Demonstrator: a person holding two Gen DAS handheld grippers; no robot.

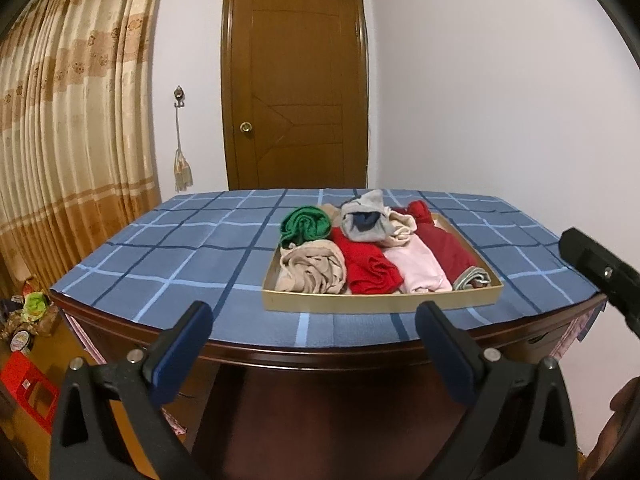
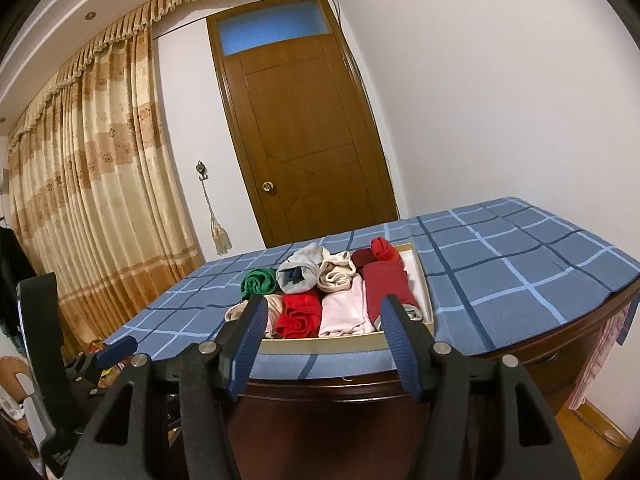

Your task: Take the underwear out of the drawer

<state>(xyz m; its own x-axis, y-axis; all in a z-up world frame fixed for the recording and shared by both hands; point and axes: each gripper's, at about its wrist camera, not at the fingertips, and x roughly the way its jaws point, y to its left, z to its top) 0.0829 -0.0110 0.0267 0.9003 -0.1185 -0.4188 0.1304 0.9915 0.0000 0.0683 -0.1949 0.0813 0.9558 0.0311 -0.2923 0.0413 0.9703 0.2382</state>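
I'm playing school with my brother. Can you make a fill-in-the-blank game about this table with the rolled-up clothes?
1. The rolled clothes lie in a flat box on a checked cloth coloured ____.
2. The roll at the back left of the box is ____.
3. Between the beige roll and the pink roll lies a ____ one.
4. Both the left gripper and the right gripper hold ____.

Missing words: blue; green; red; nothing

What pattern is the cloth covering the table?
The tablecloth is blue plaid with dark and light blue lines, clearest in the left wrist view.
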